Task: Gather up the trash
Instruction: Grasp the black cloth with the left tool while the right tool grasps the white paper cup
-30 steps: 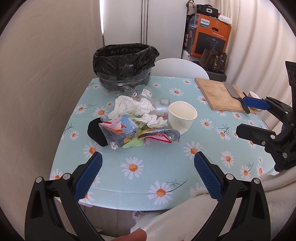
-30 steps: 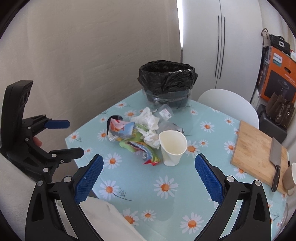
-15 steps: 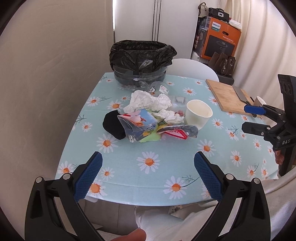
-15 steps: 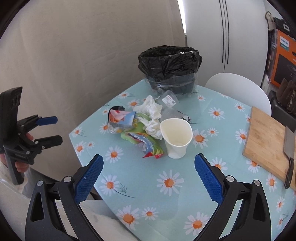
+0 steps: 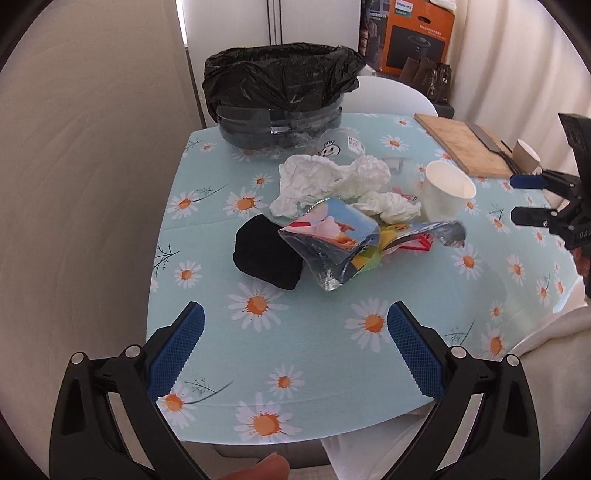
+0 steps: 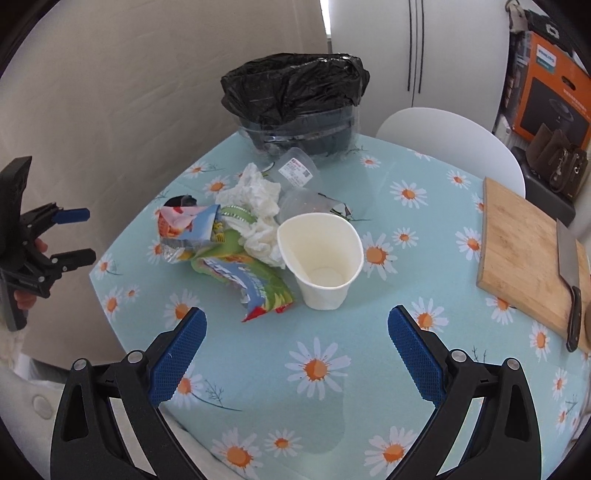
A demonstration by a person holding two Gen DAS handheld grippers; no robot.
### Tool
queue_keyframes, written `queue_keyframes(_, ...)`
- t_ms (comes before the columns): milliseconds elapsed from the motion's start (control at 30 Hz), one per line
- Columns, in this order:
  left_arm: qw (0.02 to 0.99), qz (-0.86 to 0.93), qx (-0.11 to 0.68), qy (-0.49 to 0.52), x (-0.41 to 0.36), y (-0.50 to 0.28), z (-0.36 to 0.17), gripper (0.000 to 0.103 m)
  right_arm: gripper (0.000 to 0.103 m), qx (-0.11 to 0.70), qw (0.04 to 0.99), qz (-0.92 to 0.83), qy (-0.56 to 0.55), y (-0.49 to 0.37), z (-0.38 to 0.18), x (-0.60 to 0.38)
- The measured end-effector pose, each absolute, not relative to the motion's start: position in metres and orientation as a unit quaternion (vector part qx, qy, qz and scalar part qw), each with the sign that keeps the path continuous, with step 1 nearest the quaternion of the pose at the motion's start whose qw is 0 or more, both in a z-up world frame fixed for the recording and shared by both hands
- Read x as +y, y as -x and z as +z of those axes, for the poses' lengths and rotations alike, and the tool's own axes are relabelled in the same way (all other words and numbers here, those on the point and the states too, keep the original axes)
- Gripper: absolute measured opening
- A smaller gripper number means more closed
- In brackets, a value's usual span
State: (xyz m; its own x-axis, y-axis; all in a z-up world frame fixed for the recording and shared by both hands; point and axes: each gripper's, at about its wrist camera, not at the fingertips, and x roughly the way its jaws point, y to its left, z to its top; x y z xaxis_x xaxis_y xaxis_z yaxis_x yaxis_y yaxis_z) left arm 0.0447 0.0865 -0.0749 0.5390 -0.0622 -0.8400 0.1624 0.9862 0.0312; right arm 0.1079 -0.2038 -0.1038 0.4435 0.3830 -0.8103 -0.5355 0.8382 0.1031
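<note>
A heap of trash lies mid-table: crumpled white tissues (image 5: 332,177) (image 6: 255,199), a colourful snack wrapper (image 5: 332,236) (image 6: 188,225), a green wrapper (image 6: 251,284), a black cloth lump (image 5: 266,254), a white paper cup (image 5: 445,192) (image 6: 321,262) and clear plastic cups (image 6: 299,173). A bin lined with a black bag (image 5: 280,92) (image 6: 295,99) stands at the table's far side. My left gripper (image 5: 295,343) is open over the near edge, short of the black lump. My right gripper (image 6: 295,343) is open, just short of the paper cup. Each gripper shows in the other's view: left gripper (image 6: 74,232), right gripper (image 5: 524,199).
The table wears a light-blue daisy cloth (image 5: 314,332). A wooden cutting board (image 6: 528,251) (image 5: 461,144) with a cleaver (image 6: 570,269) lies at the right. A white chair (image 6: 450,136) stands behind the table, and an orange box (image 5: 417,33) and a brown bag (image 6: 557,162) sit beyond.
Both grippers have moved forward and closer to the trash heap, which now fills more of each view. Both stay open, and nothing on the table has shifted.
</note>
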Motion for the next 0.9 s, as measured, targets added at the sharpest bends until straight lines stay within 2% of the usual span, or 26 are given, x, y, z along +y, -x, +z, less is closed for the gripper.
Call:
queue_keyframes(433,0.833,-0.132,0.518,-0.142,0.109,-0.098,-0.138,0.097,0.094,0.49,0.847,0.195,0.061,-0.139,-0.118,-0.184)
queue_keyframes(900,0.811,-0.21,0.511,-0.191,0.101,-0.146,-0.16,0.097,0.094,0.518,0.837,0.156,0.078,-0.161,-0.141,-0.165)
